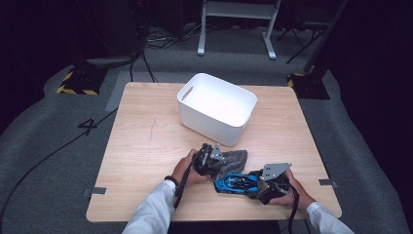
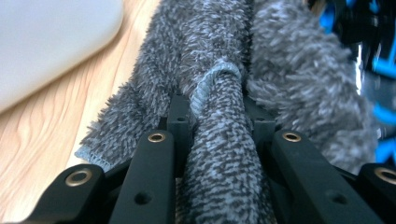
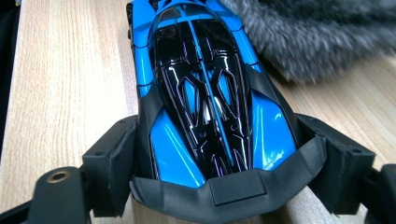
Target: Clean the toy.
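High view: wooden table [image 1: 146, 141], white bin [image 1: 216, 108] toward its far side, grey towel [image 1: 234, 160] and blue toy car [image 1: 237, 183] near the front edge.

Left gripper view: left gripper [image 2: 215, 116] clamped on a fold of the towel [image 2: 219, 154].

Right gripper view: right gripper [image 3: 219, 154] pressing both flanks of the car [image 3: 205, 93], towel [image 3: 317, 37] just beside.

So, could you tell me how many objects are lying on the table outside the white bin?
2: a grey fuzzy cloth in front of the bin, gripped by the left gripper, and a blue toy car beside it, between the right gripper's jaws.
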Demonstrator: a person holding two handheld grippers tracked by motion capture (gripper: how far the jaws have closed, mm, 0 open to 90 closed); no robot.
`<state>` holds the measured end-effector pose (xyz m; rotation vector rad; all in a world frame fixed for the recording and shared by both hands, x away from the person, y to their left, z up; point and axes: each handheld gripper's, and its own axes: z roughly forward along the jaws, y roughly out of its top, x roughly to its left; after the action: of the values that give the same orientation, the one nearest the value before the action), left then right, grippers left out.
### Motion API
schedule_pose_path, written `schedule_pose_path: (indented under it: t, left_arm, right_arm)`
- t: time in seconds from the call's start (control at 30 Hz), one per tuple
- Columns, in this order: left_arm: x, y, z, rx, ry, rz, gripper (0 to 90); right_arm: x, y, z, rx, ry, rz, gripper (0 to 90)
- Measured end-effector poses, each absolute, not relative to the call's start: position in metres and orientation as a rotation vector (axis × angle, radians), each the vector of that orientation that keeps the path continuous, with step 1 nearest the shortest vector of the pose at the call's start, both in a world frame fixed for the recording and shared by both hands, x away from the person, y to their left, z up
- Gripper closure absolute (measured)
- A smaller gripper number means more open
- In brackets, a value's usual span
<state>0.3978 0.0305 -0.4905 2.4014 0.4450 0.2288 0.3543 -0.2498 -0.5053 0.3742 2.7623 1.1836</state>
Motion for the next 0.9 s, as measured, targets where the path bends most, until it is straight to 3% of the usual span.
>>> schedule_pose_path:
  t: [0.6, 0.9]
  left_arm:
    - [0.337, 0.094, -0.484, 2.39, 0.452, 0.179, 71.0]
    - [0.321, 0.06, -0.486, 2.374, 0.285, 0.067, 70.6]
  right_arm:
    - [0.353, -0.246, -0.503, 0.456, 2.742, 1.146, 20.6]
    - [0.358, -0.234, -0.503, 0.541, 2.703, 1.132, 20.7]
